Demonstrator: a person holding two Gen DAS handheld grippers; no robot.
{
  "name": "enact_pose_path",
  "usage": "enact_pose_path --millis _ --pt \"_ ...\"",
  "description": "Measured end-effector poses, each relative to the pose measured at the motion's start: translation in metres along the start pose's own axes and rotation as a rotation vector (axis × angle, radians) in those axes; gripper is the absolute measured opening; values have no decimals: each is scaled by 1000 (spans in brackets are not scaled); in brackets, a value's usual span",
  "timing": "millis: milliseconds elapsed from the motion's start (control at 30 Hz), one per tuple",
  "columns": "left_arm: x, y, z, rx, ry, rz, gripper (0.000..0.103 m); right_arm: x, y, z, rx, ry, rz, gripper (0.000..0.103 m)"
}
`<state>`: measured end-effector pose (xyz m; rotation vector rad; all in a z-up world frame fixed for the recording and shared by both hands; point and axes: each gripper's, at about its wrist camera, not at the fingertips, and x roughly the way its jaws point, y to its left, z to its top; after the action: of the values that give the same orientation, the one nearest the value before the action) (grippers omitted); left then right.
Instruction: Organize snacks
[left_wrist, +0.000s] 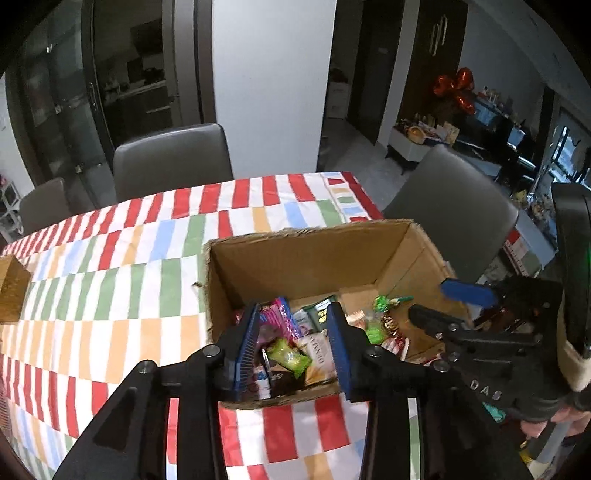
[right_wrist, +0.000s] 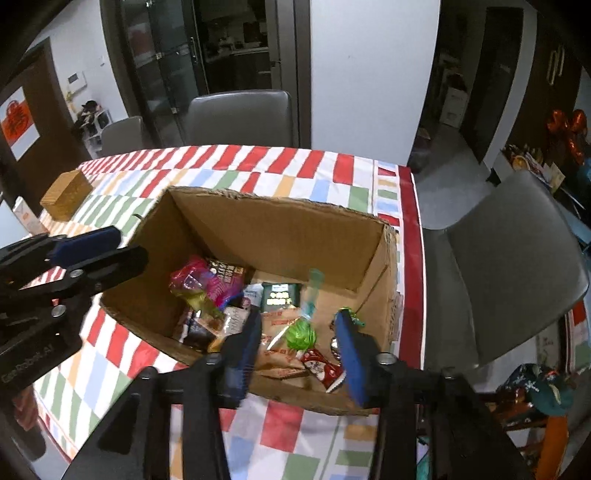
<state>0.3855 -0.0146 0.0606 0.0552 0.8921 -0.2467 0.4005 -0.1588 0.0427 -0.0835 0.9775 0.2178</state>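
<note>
A table (right_wrist: 207, 162) under a red, green, blue and orange checked cloth (left_wrist: 110, 258) stands in a dim room. Grey padded chairs (left_wrist: 171, 158) line its far side, another (right_wrist: 517, 266) its end. Behind rise a white pillar (left_wrist: 273, 81), dark glass doors (right_wrist: 166, 66) and a dark wooden cabinet (left_wrist: 436, 48). The floor (left_wrist: 369, 162) is pale grey.

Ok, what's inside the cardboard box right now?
The cardboard box holds loose snack packets: a pink packet, a dark green packet and a bright green wrapped candy. Whatever lies beneath the pile is covered.
</note>
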Motion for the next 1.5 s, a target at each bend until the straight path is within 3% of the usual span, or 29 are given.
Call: enact_pose_path --millis 167,300,367,567,833,1100,1500 --pt "-8 0 -15 12 -11 40 55 0 -1 -9 10 -1 1 55" --pt "-20 -5 -29 36 -34 66 60 -10 2 -21 4 -40 -17 59" --pt "-29 -7 -37 47 -65 95 69 -18 3 -27 -2 -62 -24 63" --pt "-63 -12 -62 21 -158 138 87 -55 11 -54 -9 -178 -60 75" --pt "-100 -17 -114 -8 -245 118 98 -104 22 -103 7 -319 -101 87" --pt "-126 -24 -174 -22 -306 142 103 -135 40 -162 10 -442 -140 92" --pt "-160 -39 -232 -30 -367 152 103 -166 56 -228 30 -518 -137 92"
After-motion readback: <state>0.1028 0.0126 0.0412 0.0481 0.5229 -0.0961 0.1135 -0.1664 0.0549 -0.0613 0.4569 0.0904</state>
